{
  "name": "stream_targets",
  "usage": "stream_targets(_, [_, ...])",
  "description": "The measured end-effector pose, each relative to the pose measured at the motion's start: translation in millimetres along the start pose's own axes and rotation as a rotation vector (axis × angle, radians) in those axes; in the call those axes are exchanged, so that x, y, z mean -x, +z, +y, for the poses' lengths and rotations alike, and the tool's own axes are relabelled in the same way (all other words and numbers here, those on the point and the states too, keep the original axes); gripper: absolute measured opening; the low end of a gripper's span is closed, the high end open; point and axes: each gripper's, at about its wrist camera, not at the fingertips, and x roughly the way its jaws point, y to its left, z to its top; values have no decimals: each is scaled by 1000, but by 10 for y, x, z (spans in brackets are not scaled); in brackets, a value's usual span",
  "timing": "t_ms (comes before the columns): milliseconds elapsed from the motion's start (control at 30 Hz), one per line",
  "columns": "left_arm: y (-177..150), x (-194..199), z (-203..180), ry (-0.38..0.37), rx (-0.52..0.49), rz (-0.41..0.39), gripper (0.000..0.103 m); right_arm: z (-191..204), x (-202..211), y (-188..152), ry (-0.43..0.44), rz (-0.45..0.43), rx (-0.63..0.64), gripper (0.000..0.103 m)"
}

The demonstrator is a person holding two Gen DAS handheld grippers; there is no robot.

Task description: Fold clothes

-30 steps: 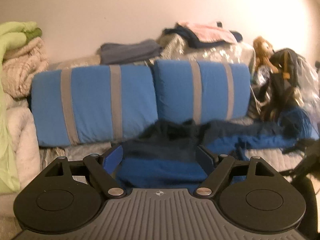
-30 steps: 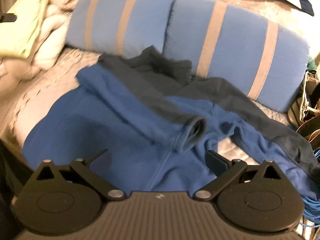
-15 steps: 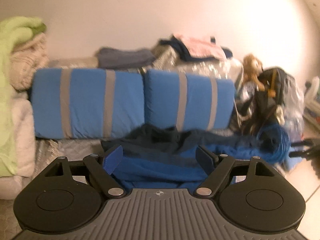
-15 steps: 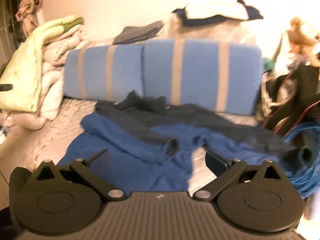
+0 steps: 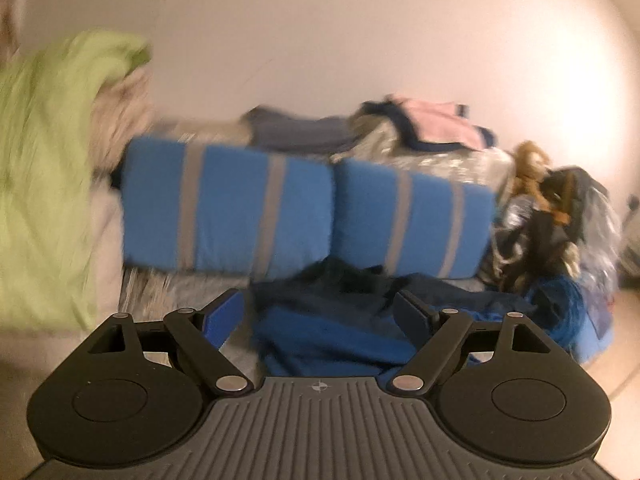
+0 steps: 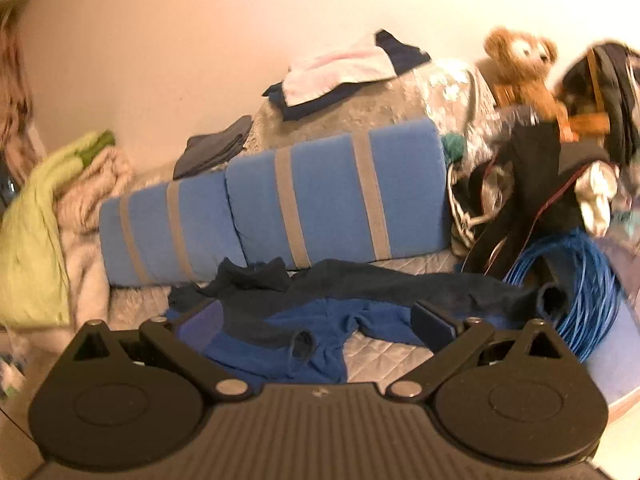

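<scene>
Left wrist view: the left gripper (image 5: 318, 312) stands with its jaws wide apart and nothing between them, held in the air short of the fleece (image 5: 320, 340), which lies crumpled on the quilt (image 5: 168, 292) in front of two striped cushions (image 5: 304, 216). The gripper tilts downward toward the garment and is rolled a little, so the cushions slope across the frame. The picture is smeared, most of all at the green blanket (image 5: 44, 176) on the left, so the fleece's edges are hard to read here.

Right wrist view: the right gripper (image 6: 316, 318) is likewise spread wide and empty, angled down from above the near edge of the bed. Here the fleece (image 6: 304, 332) shows better: blue body near, dark upper part toward the cushions (image 6: 280, 208), one sleeve (image 6: 440, 284) stretched out to the right, its cuff just beside a cable coil (image 6: 580, 280). A teddy (image 6: 520, 68) and folded clothes (image 6: 340, 72) sit on the ledge behind.

Risks, as I judge them: the garment is twisted and doubled over itself, so a pinch at the wrong spot may take two layers (or a loose fold) and the fold would come out skewed. The right sleeve lies so close to the coil and the bags (image 6: 560, 168) that lifting it could snag a loop and drag it along. Both grippers are well back, and a blurred, rolled approach could miss the hem.
</scene>
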Motion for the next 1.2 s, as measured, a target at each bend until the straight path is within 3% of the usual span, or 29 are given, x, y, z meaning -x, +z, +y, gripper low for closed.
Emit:
stream_targets(167, [-595, -867, 679, -39, 142, 85, 82, -429, -596, -325, -7, 52, -16, 103])
stream_targets(433, [-1847, -2244, 1406, -95, 332, 247, 80, -961, -2091, -1422, 106, 251, -128, 101])
stream_targets(600, [-2335, -2564, 1490, -210, 406, 332, 64, -1083, -2716, -1978, 157, 355, -192, 96])
stream_targets(800, [-2611, -2600, 1424, -323, 473, 304, 61, -1030, -2960, -2254, 207, 383, -216, 85])
stream_targets(900, [-2692, -2616, 1440, -392, 564, 331, 39, -1005, -2988, -2296, 253, 385, -229, 74])
stream_targets(967, [-2725, -2617, 1376, -373, 547, 336, 35, -962, -3011, -2322, 290, 404, -241, 63])
stream_targets(1000, [-2741, -2605, 1336, -359, 535, 339, 27, -941, -3018, -2347, 288, 413, -246, 57])
stream_targets(1033, [-2759, -2590, 1295, -344, 524, 343, 10, -920, -3024, -2373, 283, 422, -251, 33])
stream_targets(1067, [-2784, -2606, 1262, -321, 532, 353, 10, -899, -3031, -2399, 279, 431, -256, 8])
stream_targets(1200, [-2790, -2377, 1140, -313, 464, 347, 8, -746, -2882, -2470, 217, 428, -199, 7])
